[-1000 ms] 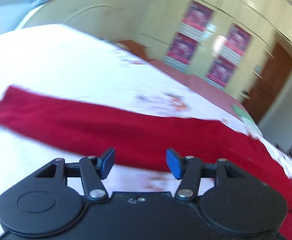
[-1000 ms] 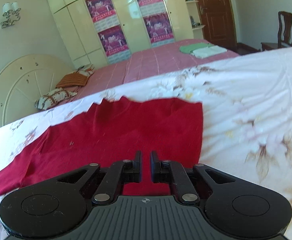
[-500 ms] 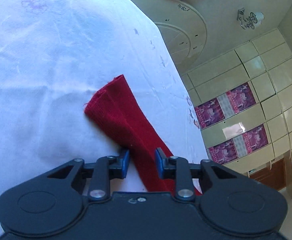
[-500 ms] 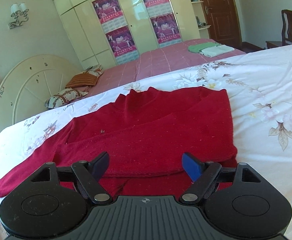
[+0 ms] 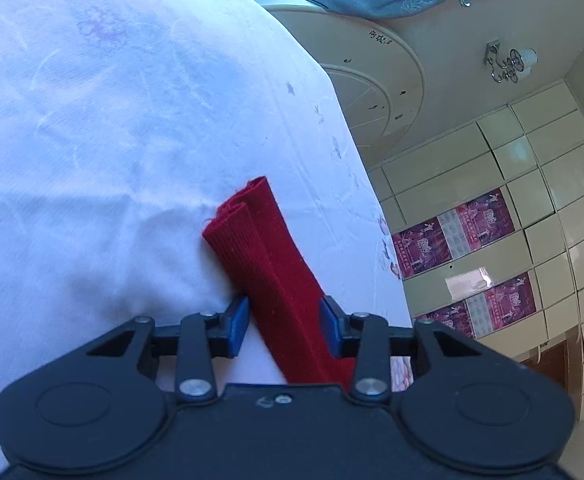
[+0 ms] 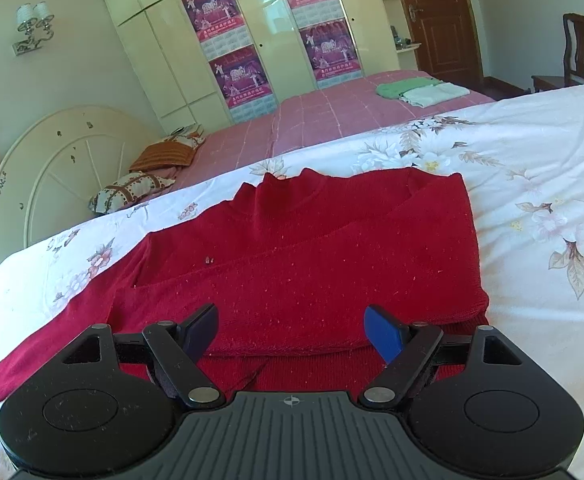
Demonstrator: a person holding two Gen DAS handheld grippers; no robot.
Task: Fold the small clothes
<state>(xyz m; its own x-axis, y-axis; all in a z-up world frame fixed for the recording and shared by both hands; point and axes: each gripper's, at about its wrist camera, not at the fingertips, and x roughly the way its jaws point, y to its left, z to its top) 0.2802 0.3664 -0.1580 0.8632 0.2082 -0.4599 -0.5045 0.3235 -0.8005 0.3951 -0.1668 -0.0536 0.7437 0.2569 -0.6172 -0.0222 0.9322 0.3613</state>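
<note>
A red knit sweater (image 6: pixel 312 248) lies on the flowered bedsheet (image 6: pixel 532 184), its right side folded over the body. One long sleeve (image 6: pixel 51 336) stretches out to the left. In the left wrist view that sleeve (image 5: pixel 259 248) ends in a ribbed cuff on the white sheet (image 5: pixel 91 140). My left gripper (image 5: pixel 283 322) straddles the sleeve a little behind the cuff; its jaws are opening, with the sleeve between the blue pads. Over the sweater's near hem my right gripper (image 6: pixel 292 330) stands wide open, holding nothing.
Behind this bed stands a second bed with a pink cover (image 6: pixel 332 116), folded green and white clothes (image 6: pixel 420 92) and pillows (image 6: pixel 139 188). A round cream headboard (image 6: pixel 63 168), a wardrobe with posters (image 6: pixel 231 52), a brown door and a wooden chair (image 6: pixel 576 56) line the room.
My left gripper rolled and travelled out along the sleeve to near its cuff, narrowed around it, then widened a little. My right gripper opened, let go of the sweater and drew back slightly.
</note>
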